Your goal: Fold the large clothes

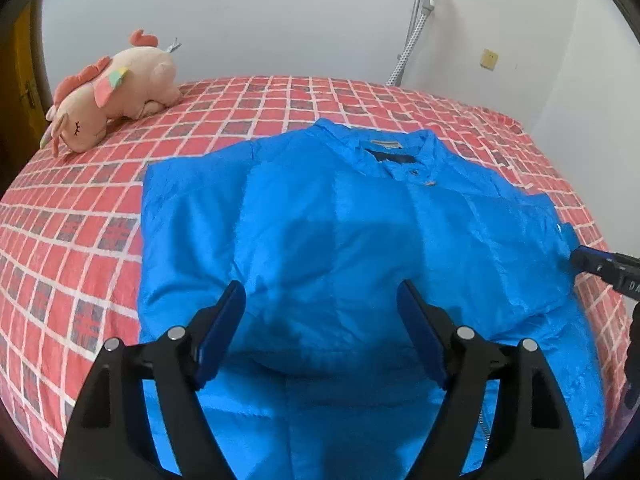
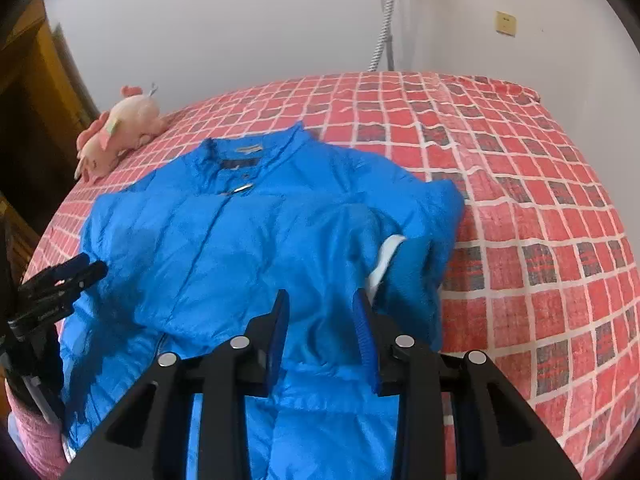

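Note:
A bright blue puffer jacket (image 1: 340, 220) lies front up on a red checked bed (image 1: 80, 208), collar toward the wall, both sleeves folded in over the chest. My left gripper (image 1: 320, 292) is open and empty, hovering over the jacket's lower middle. My right gripper (image 2: 322, 300) is open and empty over the jacket (image 2: 224, 248), beside the folded right sleeve with a white lining (image 2: 384, 256) showing. The right gripper's tip shows at the right edge of the left wrist view (image 1: 600, 266). The left gripper shows at the left of the right wrist view (image 2: 60, 280).
A pink plush toy (image 1: 112, 92) lies at the bed's far left corner, also in the right wrist view (image 2: 120, 132). A white wall (image 1: 280, 12) with a hose (image 1: 412, 36) stands behind the bed (image 2: 540, 200). A wooden door (image 2: 28, 92) is at left.

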The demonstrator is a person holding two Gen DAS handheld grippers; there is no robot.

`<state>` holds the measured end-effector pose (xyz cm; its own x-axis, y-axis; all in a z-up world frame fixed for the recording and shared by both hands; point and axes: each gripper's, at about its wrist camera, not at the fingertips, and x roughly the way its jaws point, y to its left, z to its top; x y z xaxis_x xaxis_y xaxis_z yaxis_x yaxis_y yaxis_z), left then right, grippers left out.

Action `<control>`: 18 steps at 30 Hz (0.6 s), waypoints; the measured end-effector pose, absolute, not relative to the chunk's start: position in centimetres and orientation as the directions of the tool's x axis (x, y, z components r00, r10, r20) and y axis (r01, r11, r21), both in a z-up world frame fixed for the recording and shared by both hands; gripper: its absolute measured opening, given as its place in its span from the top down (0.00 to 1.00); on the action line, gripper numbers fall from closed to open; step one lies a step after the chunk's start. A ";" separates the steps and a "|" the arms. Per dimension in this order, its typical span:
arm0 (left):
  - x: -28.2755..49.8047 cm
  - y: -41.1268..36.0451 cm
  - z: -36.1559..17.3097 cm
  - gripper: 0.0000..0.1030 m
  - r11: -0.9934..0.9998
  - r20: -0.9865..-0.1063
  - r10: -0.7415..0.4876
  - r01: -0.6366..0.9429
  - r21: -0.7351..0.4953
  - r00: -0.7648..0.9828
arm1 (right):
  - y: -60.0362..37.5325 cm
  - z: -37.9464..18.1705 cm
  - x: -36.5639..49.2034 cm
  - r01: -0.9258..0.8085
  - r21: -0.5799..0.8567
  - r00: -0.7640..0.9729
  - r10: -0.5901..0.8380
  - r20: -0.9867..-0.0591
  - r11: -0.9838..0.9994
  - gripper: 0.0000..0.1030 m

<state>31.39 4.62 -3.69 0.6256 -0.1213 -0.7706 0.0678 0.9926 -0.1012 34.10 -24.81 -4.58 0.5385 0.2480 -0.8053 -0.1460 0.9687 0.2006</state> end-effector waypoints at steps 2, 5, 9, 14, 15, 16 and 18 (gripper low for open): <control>31.8 4.4 -4.7 0.25 0.993 -0.791 -0.117 0.073 -0.092 0.600 | -24.6 -5.6 34.6 -0.131 0.187 0.507 0.228 -0.831 0.973 0.67; 32.7 4.3 -6.7 0.24 0.997 -0.818 -0.062 0.065 -0.029 0.572 | -24.3 -6.8 34.6 -0.130 0.169 0.489 0.212 -0.846 0.977 0.69; 32.9 4.2 -7.4 0.23 0.997 -0.809 -0.039 0.076 0.007 0.586 | -24.0 -7.7 34.8 -0.148 0.171 0.497 0.223 -0.839 0.974 0.69; 32.8 4.3 -7.4 0.23 0.997 -0.806 -0.042 0.076 0.003 0.590 | -24.2 -7.5 34.3 -0.133 0.185 0.525 0.228 -0.820 0.974 0.69; 32.8 4.5 -7.1 0.23 0.998 -0.810 -0.047 0.070 -0.007 0.585 | -24.4 -7.3 34.0 -0.130 0.203 0.532 0.241 -0.812 0.970 0.69; 32.5 4.7 -6.7 0.23 0.998 -0.816 -0.051 0.064 -0.017 0.576 | -24.9 -6.9 33.4 -0.124 0.227 0.538 0.258 -0.803 0.966 0.69; 30.8 5.4 -5.1 0.23 0.997 -0.810 -0.072 0.061 -0.045 0.581 | -25.6 -5.5 31.2 -0.137 0.243 0.552 0.278 -0.787 0.960 0.67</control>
